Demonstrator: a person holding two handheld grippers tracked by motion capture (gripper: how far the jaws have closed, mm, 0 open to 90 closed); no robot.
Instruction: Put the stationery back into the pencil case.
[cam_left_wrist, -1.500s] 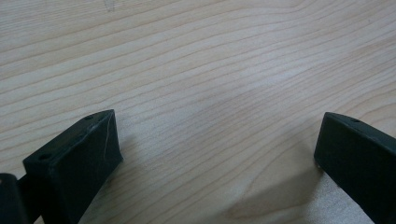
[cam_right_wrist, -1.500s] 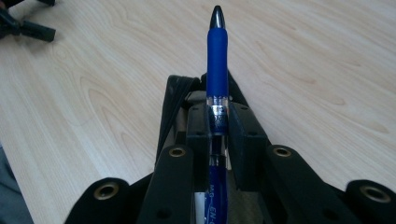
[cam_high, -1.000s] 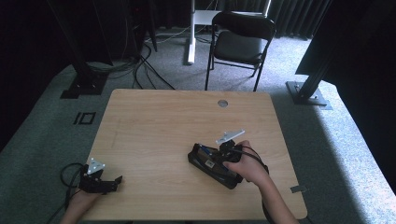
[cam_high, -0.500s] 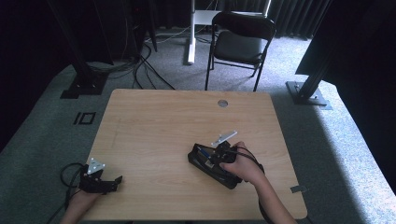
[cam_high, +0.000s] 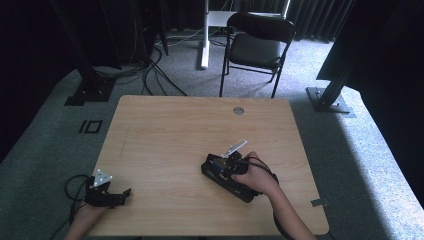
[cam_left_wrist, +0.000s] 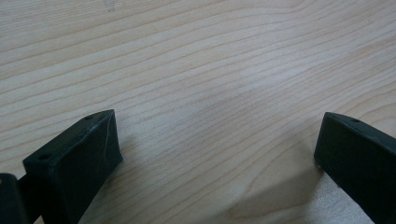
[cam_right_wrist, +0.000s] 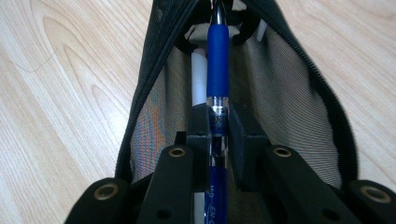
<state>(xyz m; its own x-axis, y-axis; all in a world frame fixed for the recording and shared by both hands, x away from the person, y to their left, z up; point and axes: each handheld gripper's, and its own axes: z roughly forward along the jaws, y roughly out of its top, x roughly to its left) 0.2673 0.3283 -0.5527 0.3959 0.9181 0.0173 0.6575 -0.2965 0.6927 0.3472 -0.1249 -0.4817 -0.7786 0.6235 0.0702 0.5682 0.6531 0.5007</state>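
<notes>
Blue pen — light, stiff, slick barrel | right gripper clamps it below rubber grip, tip at 12 o'clock into mesh pencil case | left gripper jaws apart — nothing between.

High view: dim room, dark edges, daylight patch from upper right on the floor; table evenly lit, soft and low-res. Left gripper view: sharp wood grain, soft shadows under the jaws. Right gripper view: near parts slightly blurred, pen crisp, no glare.
</notes>
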